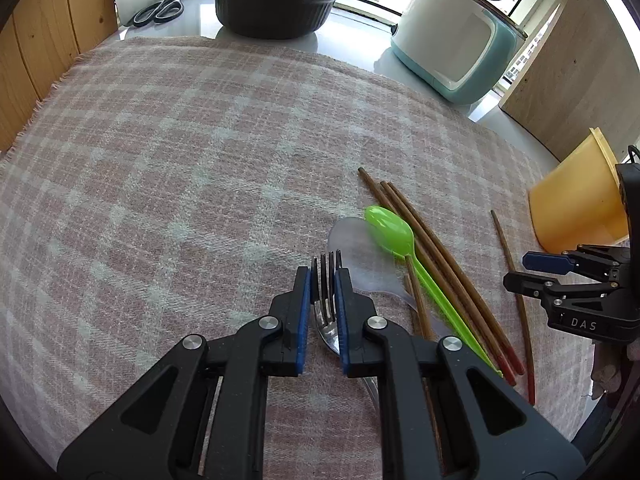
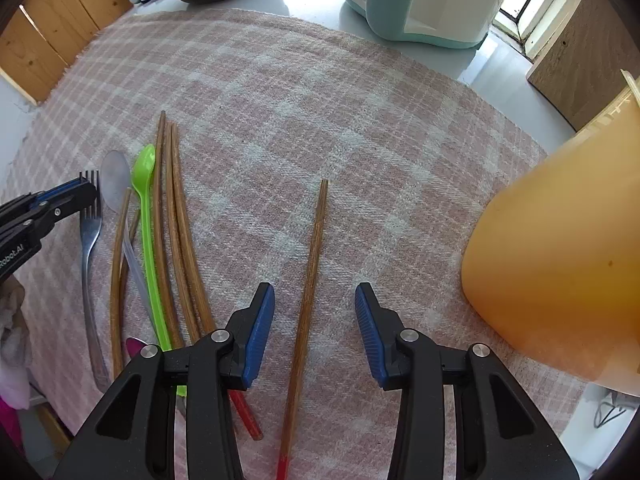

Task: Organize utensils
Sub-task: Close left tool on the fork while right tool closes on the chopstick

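Observation:
My left gripper (image 1: 323,276) is shut on the head of a metal fork (image 1: 325,280), which also shows in the right wrist view (image 2: 89,232). Beside it lie a clear plastic spoon (image 1: 356,252), a green plastic spoon (image 1: 390,230) and several brown chopsticks (image 1: 432,248) on the pink checked cloth (image 1: 180,152). My right gripper (image 2: 315,312) is open and empty, its jaws on either side of a single chopstick (image 2: 310,280) lying apart from the others. An orange cup (image 2: 560,264) stands to its right.
A black pot with a yellow lid (image 1: 276,0), scissors (image 1: 160,10) and a white and teal appliance (image 1: 452,36) stand at the back of the counter. Wooden panels (image 1: 44,40) flank both sides.

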